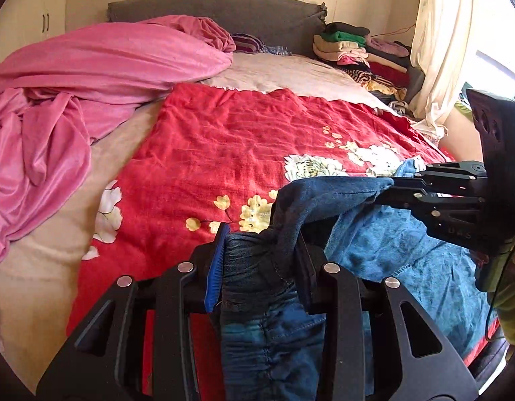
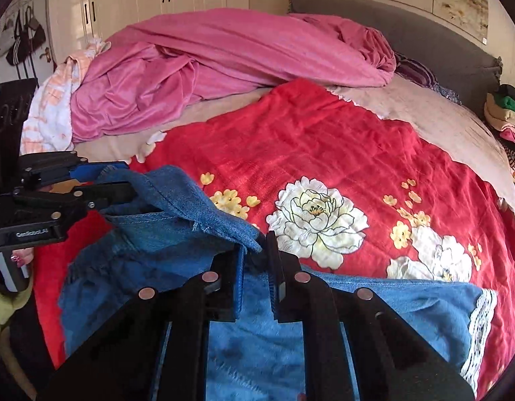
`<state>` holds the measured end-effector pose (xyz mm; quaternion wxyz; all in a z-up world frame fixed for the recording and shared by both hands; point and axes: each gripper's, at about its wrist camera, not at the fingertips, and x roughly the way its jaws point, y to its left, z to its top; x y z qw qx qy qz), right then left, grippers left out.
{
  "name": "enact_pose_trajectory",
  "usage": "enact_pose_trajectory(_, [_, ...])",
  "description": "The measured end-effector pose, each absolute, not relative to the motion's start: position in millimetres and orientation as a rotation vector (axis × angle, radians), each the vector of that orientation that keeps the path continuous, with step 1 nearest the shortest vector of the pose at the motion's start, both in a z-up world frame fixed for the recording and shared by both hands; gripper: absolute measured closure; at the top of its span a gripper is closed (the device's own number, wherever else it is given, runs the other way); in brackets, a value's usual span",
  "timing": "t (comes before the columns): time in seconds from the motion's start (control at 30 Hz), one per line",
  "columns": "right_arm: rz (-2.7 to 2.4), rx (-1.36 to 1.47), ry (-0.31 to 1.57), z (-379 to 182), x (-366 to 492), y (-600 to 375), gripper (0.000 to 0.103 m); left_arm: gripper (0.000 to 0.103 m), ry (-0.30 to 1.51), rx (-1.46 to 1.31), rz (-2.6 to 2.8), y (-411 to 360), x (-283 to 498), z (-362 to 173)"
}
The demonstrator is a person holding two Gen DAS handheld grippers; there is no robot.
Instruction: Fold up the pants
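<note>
Since denim's heavy and floppy, I had both claws, left claw (image 1: 262,260) and right claw (image 2: 257,260), clamped on the pants (image 2: 177,200) edge, lifted above the bed (image 2: 324,140).

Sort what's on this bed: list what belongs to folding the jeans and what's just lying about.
In the job: blue jeans, left gripper, right gripper.

Lying about: pink blanket, red floral quilt, stack of folded clothes, striped pillow.
</note>
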<state>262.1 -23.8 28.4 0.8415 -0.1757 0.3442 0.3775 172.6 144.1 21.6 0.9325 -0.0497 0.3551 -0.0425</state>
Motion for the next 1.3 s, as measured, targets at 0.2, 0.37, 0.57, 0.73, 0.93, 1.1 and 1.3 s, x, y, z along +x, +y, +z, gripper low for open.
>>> enact_pose_trajectory(0.2, [0.814,-0.313,0.724,35,193,-49,0.092,0.075,0.7,-0.107,-0.119,131,122,25])
enact_pose_trajectory(0.37, [0.847,-0.343,0.752,21,139,-55,0.092,0.075,0.722,-0.104,-0.141,127,81,16])
enact_pose_trajectory(0.57, [0.86,-0.36,0.793,0,105,-52,0.091,0.074,0.773,-0.077,-0.139,128,53,1])
enact_pose_trajectory(0.73, [0.873,-0.367,0.828,-13,89,-46,0.091,0.069,0.789,-0.032,-0.103,130,41,-5])
enact_pose_trajectory(0.93, [0.9,-0.366,0.883,-36,79,-39,0.088,0.06,0.824,-0.096,-0.082,146,31,-13])
enact_pose_trajectory(1.1, [0.909,-0.342,0.925,-49,80,-37,0.086,0.055,0.839,-0.107,-0.067,152,13,-10])
enact_pose_trajectory(1.3, [0.909,-0.323,0.943,-60,77,-40,0.077,0.055,0.818,-0.141,-0.075,154,-8,6])
